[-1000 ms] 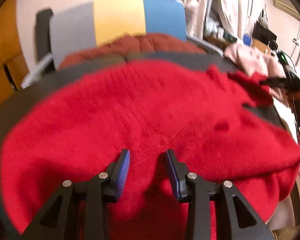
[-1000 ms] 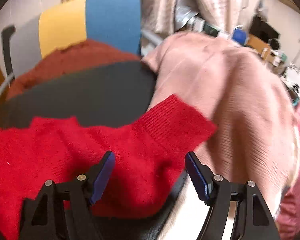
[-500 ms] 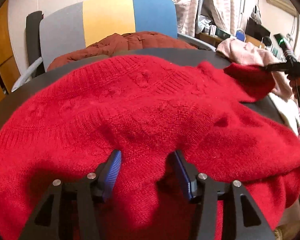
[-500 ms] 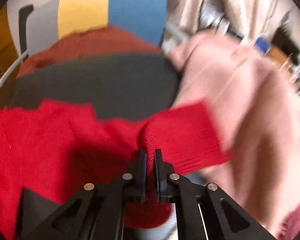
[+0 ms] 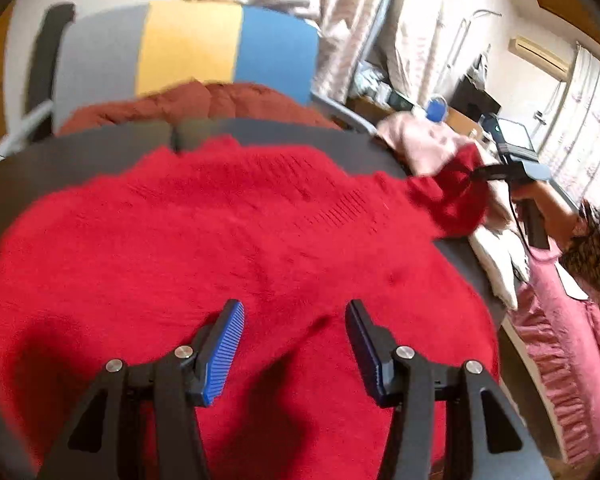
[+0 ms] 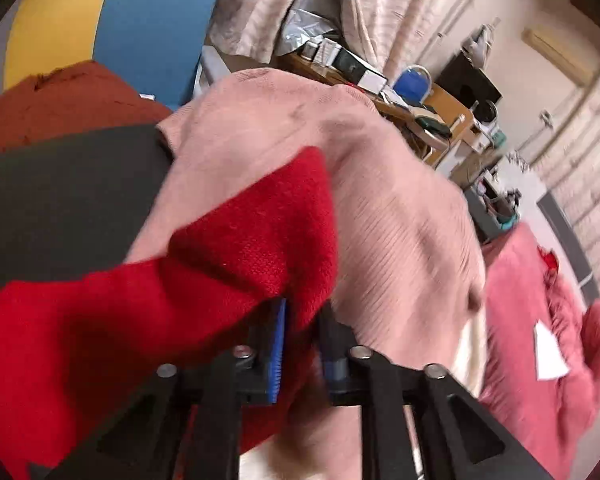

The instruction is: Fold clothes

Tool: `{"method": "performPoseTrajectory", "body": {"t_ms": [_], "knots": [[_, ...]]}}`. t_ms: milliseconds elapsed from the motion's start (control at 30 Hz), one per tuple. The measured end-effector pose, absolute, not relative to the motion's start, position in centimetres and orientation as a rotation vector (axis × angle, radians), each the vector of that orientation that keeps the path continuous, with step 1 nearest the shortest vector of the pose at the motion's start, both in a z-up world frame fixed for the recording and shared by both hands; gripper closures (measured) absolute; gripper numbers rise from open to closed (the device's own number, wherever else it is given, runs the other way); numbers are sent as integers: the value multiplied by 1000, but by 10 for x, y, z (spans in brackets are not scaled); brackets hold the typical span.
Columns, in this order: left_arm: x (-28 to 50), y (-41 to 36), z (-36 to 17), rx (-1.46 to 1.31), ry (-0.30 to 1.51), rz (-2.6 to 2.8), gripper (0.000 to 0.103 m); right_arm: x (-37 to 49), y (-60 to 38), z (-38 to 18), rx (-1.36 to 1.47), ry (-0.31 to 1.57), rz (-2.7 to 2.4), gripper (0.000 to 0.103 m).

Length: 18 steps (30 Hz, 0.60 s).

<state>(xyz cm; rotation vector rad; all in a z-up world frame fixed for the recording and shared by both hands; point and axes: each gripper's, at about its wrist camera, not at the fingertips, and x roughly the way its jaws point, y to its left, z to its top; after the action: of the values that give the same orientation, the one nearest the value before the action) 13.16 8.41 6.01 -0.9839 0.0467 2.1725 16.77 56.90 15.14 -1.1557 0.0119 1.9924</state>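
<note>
A red knit sweater [image 5: 260, 240] lies spread over the dark table [image 5: 60, 172]. My left gripper [image 5: 296, 320] hovers just above its near part, jaws apart, with nothing between the blue pads. The sweater's right sleeve [image 6: 260, 232] is raised off the table, above a pink sweater [image 6: 380, 200]. My right gripper [image 6: 302, 312] has the sleeve's cuff bunched between its jaws, which are opening a little around the thick fabric. In the left wrist view the right gripper [image 5: 476, 174] holds that cuff up at the table's far right.
A chair [image 5: 188, 52] with grey, yellow and blue panels stands behind the table, a rust-coloured garment [image 5: 204, 104] on its seat. Pink bedding [image 6: 540, 340] lies to the right. A cluttered desk [image 6: 420, 100] and curtains stand at the back. A person's hand [image 5: 540, 208] grips the right tool.
The right gripper closed on the red sleeve's cuff and lifted it over the pink sweater. The left gripper's jaws widened and rose clear of the sweater fold that had covered their tips.
</note>
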Motion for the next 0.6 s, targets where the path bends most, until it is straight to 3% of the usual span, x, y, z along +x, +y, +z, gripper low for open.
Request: {"method": "performPoseTrajectory", "body": {"t_ms": [33,200,400,600], "knots": [[130,70,66,-973,28,2213,50,169,555,155,-1120,22,2035,55],[112,-15,71,-1047,-157,2532,50,160,407,188,-1050,252,2524,29],[98,-82,47,-1251,-309,2704,50,98,182,148,-1414,237,2946,27],[108,-121,32,-1327,-460,2771,50,90,28,85,-1778,67,2944,27]]}}
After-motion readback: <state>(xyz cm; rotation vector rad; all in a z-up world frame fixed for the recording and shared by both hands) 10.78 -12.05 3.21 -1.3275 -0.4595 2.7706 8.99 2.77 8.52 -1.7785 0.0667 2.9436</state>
